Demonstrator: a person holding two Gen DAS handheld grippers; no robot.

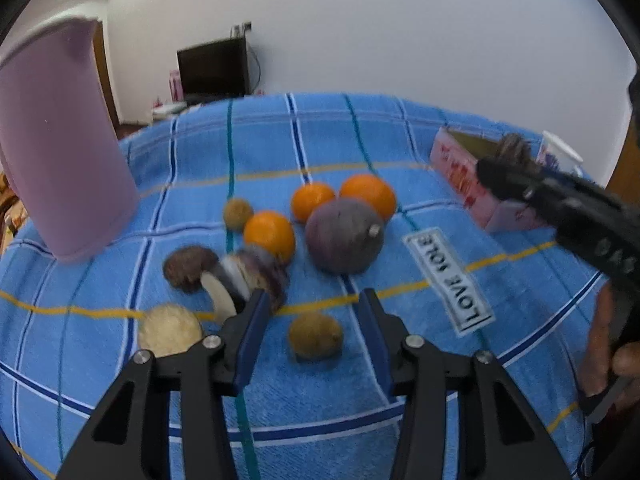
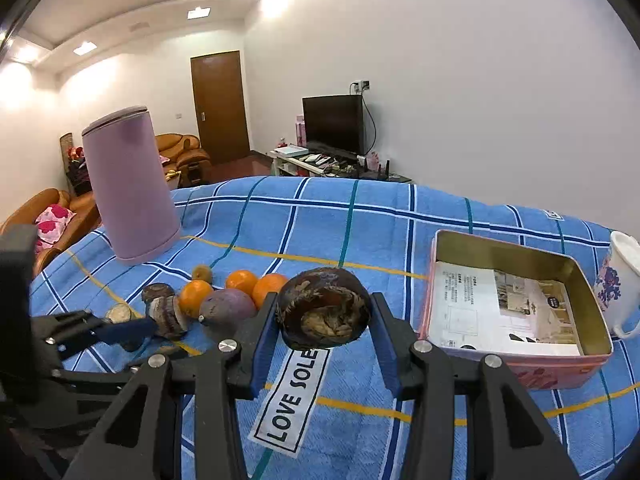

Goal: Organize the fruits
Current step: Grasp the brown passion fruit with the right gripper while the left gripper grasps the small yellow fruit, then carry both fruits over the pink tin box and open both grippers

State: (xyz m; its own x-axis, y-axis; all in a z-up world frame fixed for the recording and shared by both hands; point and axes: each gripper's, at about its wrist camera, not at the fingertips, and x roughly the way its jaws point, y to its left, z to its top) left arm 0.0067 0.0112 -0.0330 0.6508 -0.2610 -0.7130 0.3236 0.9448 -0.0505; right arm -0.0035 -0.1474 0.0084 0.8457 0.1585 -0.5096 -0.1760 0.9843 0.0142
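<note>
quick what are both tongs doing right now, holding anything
Left tongs: open, holding nothing, above a small brown fruit.
Right tongs: closed on a dark brown fruit.

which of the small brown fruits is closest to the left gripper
The small brown fruit lying just ahead between the open left gripper fingers; the other brown fruit sits behind the oranges.

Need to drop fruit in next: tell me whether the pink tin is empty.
Not empty of everything: the pink tin is open-topped and holds a printed paper sheet on its floor. No fruit is in it.
</note>
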